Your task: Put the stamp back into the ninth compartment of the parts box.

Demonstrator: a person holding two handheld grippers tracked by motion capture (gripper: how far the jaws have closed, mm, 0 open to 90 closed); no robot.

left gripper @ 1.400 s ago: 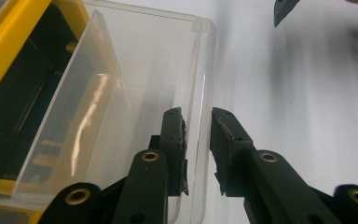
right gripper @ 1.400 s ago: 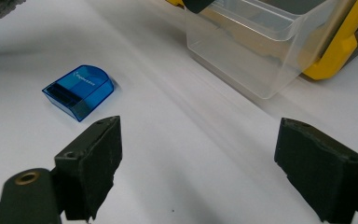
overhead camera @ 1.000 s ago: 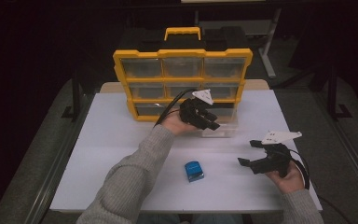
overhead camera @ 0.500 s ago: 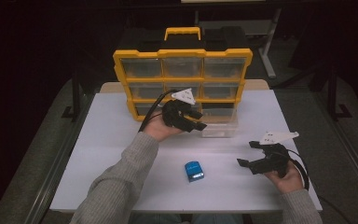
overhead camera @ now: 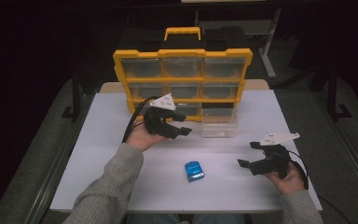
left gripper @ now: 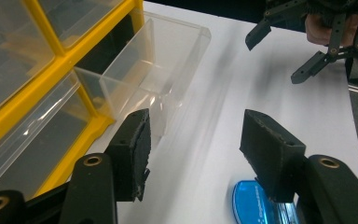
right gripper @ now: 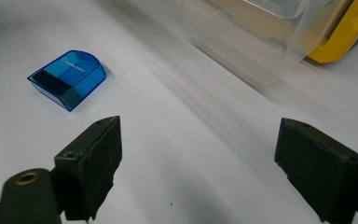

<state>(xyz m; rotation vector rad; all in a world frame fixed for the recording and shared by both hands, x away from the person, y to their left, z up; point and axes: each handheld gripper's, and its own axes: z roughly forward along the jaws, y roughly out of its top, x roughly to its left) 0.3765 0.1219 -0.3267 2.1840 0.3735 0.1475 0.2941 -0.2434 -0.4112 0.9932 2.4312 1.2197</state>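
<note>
Your left gripper (overhead camera: 182, 124) sits left of centre in the high view, jaws spread and just opening, nothing between them. The pulled-out clear drawer (overhead camera: 219, 123) lies just right of it. Your right gripper (overhead camera: 249, 155), lower right, also has its jaws spread and empty. The blue sharpener (overhead camera: 194, 171) rests on the white surface (overhead camera: 98, 154) at bottom centre, between both grippers, apart from each.

Bare table (overhead camera: 121, 154) surrounds the blue case (overhead camera: 194, 170); the pulled-out clear drawer (overhead camera: 219, 125) and yellow organizer (overhead camera: 182, 81) block the far side.
</note>
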